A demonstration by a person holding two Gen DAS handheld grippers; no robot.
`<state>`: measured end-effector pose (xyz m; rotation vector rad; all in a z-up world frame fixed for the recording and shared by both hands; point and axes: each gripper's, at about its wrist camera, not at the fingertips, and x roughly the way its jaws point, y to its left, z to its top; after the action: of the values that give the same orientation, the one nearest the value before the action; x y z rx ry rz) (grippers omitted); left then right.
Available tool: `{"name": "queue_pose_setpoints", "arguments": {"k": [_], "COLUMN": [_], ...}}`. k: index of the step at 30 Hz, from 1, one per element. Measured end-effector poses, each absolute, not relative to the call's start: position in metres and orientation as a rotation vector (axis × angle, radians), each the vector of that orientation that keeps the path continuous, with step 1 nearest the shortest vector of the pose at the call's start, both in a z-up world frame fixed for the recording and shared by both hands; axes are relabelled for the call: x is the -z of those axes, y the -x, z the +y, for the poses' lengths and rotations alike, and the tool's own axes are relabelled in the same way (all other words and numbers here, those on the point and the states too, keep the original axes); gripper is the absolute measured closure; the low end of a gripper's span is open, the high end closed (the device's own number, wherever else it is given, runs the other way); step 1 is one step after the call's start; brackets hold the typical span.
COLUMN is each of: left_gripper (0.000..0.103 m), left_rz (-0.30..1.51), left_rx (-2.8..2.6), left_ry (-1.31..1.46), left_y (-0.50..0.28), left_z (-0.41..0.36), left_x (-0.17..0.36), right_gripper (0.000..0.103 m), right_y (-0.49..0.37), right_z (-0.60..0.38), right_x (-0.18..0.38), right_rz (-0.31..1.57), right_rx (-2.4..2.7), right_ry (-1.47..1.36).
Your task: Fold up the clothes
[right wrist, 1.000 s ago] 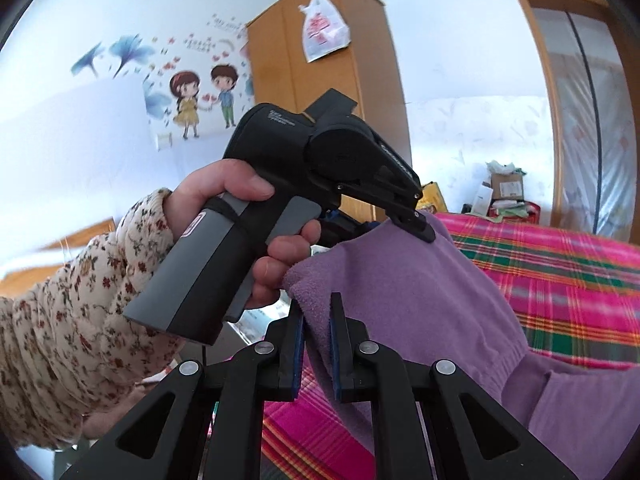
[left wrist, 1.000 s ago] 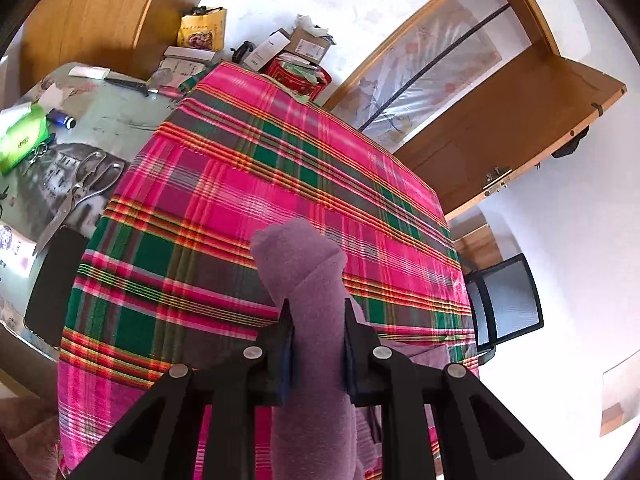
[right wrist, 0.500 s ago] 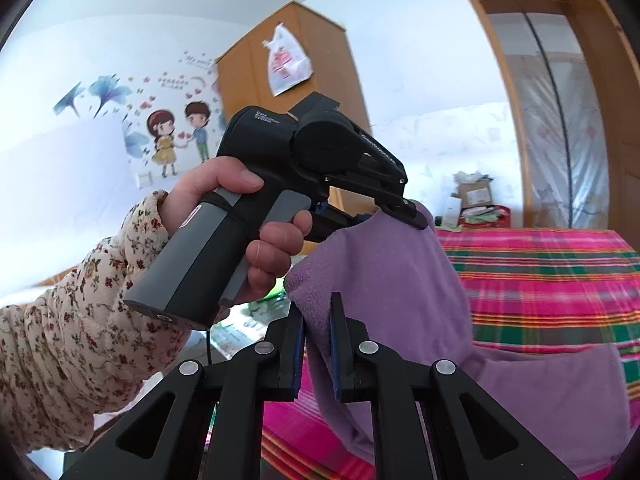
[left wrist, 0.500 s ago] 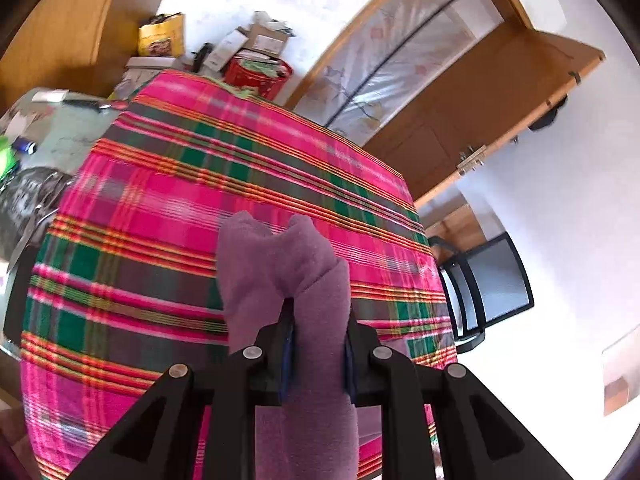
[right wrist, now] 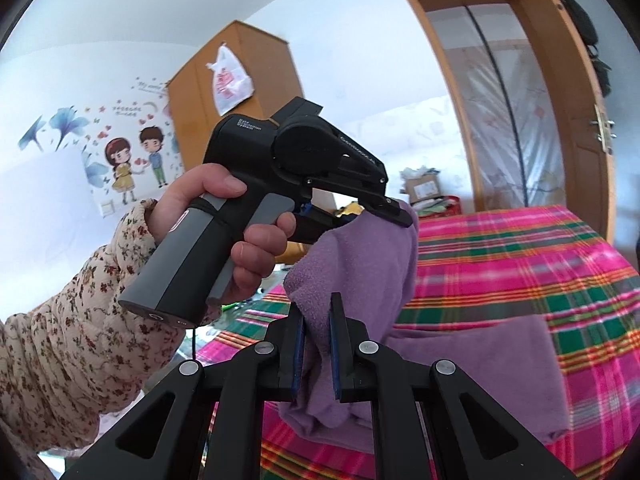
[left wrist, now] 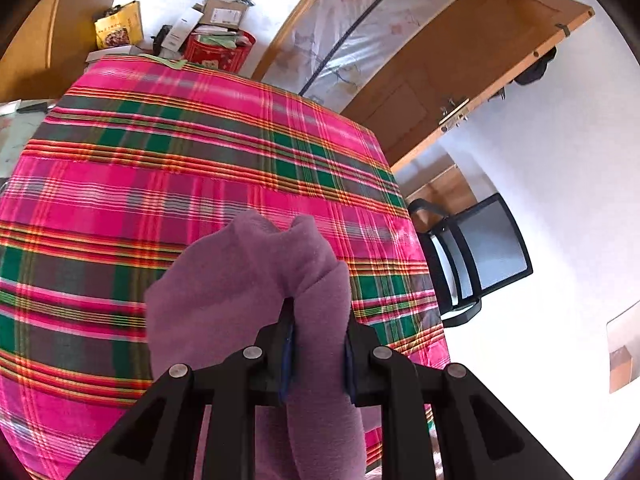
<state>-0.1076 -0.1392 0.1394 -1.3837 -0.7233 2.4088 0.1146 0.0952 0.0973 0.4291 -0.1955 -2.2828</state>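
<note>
Purple cloth (right wrist: 360, 264): I am holding it up over the near part of the table, and its far end is lying on the checked cover.
Left gripper (left wrist: 316, 344): I am squeezing a thick bunch of the purple cloth between its two fingers.
Right gripper (right wrist: 316, 336): I am pinching another edge of the purple cloth, close beside my left gripper.
My left hand (right wrist: 224, 232): it is gripping the grey handle, with a flowery sleeve (right wrist: 76, 320) behind it.
Checked cover (left wrist: 180, 168): it is spreading pink and green over the whole table.
Black chair (left wrist: 476, 256): it is standing to the right of the table.
Boxes (left wrist: 208, 20): they are piling up at the far end.
</note>
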Motion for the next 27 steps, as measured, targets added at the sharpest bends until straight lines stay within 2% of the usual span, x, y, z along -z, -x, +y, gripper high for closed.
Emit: {"name": "queue_pose_setpoints", "arguments": {"k": [17, 27], "left_gripper": [0.082, 0.081], "left_rz": [-0.603, -0.520], "left_rx": [-2.350, -2.294], "left_ry": [1.524, 1.657], "left_y": [0.135, 0.160], "left_z": [-0.071, -0.021], "left_x": [-0.117, -0.080], "right_gripper": [0.092, 0.092], "right_y": [-0.094, -0.079], "right_z": [0.159, 0.200], "right_x": [-0.070, -0.042], "right_rz": [-0.328, -0.417], "right_rx": [2.360, 2.421], "right_ry": [-0.548, -0.650]}}
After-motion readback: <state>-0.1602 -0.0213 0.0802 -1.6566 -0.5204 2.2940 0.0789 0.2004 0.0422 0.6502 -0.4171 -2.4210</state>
